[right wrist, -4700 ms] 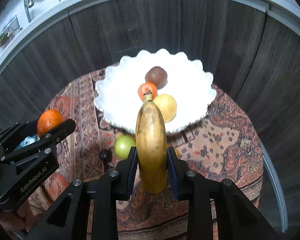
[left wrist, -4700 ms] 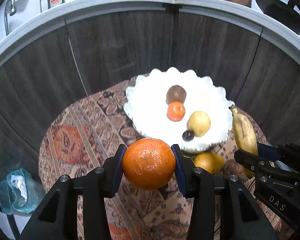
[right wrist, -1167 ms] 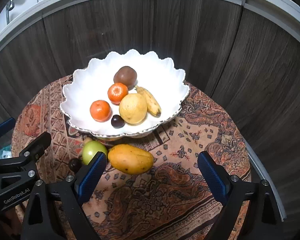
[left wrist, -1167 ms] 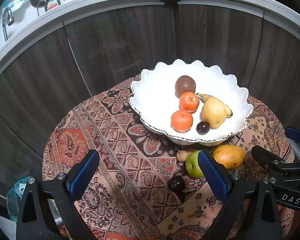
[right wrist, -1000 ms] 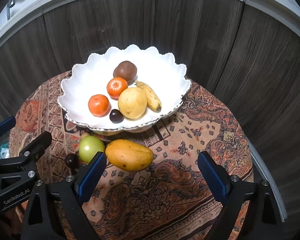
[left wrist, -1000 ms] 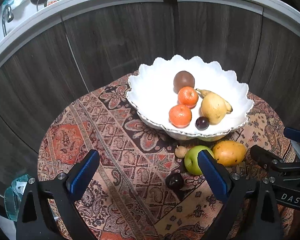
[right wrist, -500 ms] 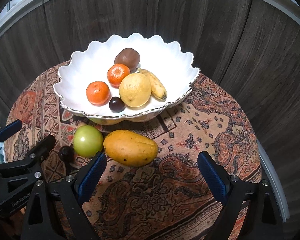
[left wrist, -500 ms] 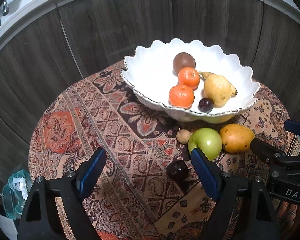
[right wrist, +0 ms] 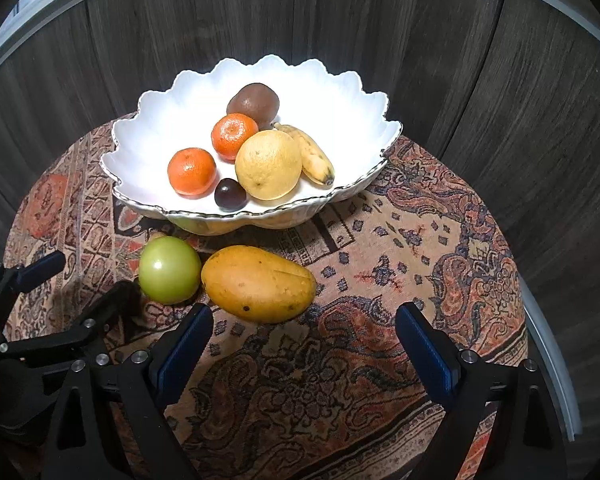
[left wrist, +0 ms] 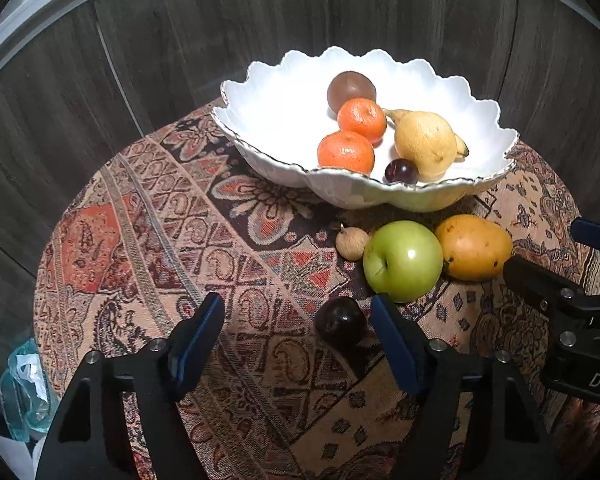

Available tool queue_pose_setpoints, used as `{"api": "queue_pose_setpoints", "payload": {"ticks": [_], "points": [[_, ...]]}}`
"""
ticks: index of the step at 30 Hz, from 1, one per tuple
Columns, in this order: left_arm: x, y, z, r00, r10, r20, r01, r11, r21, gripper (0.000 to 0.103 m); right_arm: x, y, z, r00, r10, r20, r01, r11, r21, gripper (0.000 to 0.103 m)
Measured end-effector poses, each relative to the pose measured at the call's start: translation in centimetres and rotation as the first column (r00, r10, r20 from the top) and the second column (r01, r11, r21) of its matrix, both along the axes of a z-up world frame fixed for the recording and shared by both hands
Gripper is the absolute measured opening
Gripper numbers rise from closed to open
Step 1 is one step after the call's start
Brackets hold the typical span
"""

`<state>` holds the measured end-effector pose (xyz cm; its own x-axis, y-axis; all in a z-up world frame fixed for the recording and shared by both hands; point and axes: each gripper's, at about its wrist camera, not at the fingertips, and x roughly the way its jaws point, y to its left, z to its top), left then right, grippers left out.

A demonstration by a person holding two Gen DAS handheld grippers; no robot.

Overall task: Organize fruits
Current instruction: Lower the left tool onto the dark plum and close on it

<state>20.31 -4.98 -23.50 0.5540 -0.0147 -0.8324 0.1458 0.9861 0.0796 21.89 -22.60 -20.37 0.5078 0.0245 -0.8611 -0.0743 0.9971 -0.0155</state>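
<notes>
A round table covered by a patterned cloth (left wrist: 204, 240) carries a white scalloped bowl (left wrist: 276, 120) near its far edge. Inside the bowl lie a brown round fruit (left wrist: 351, 89), two mandarins (left wrist: 346, 152), one behind the other, a pale yellow citrus fruit (left wrist: 424, 142), a small banana (right wrist: 312, 156) tucked behind that citrus, and a dark plum (left wrist: 401, 171) close to the front rim.

On the cloth just in front of the bowl, a green apple (left wrist: 403, 261) and a yellow-orange mango (left wrist: 474, 247) lie side by side, touching or nearly so. A small tan nut-like fruit (left wrist: 352, 243) rests against the apple's left side, and a second dark plum (left wrist: 340, 321) lies nearer the camera, just below the apple.

The left gripper (left wrist: 296, 334) points down at the cloth with its blue-padded jaws apart; they have just been closing. The loose plum lies between them, close beside the right-hand pad, and whether that pad touches it is not clear; the other pad stands well clear of it.

The right gripper (right wrist: 304, 344) hangs over the cloth with its jaws spread wide and nothing clamped. The mango lies just beyond its fingertips, nearer the left-hand pad.
</notes>
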Motion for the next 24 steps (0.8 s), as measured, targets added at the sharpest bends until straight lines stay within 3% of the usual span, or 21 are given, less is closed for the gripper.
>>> {"api": "queue_pose_setpoints", "payload": {"ticks": [3, 14, 16, 24], "points": [[0.2, -0.1, -0.4, 1.000, -0.008, -0.013, 0.008, 1.000, -0.004, 0.065, 0.0, 0.0, -0.3, 1.000, -0.003, -0.003, 0.003, 1.000, -0.001, 0.093], [0.5, -1.0, -1.5, 0.998, -0.042, -0.044, 0.040, 0.998, -0.041, 0.056, 0.3, 0.0, -0.9, 1.000, 0.009, -0.013, -0.009, 1.000, 0.018, 0.093], [0.6, -1.1, -1.8, 0.997, -0.049, -0.057, 0.046, 0.998, -0.049, 0.046, 0.3, 0.2, -0.9, 1.000, 0.012, -0.011, -0.011, 1.000, 0.015, 0.093], [0.5, -1.2, -2.0, 0.995, -0.071, -0.064, 0.066, 0.995, -0.073, 0.027, 0.3, 0.3, -0.8, 1.000, 0.013, -0.009, -0.013, 1.000, 0.019, 0.093]]}}
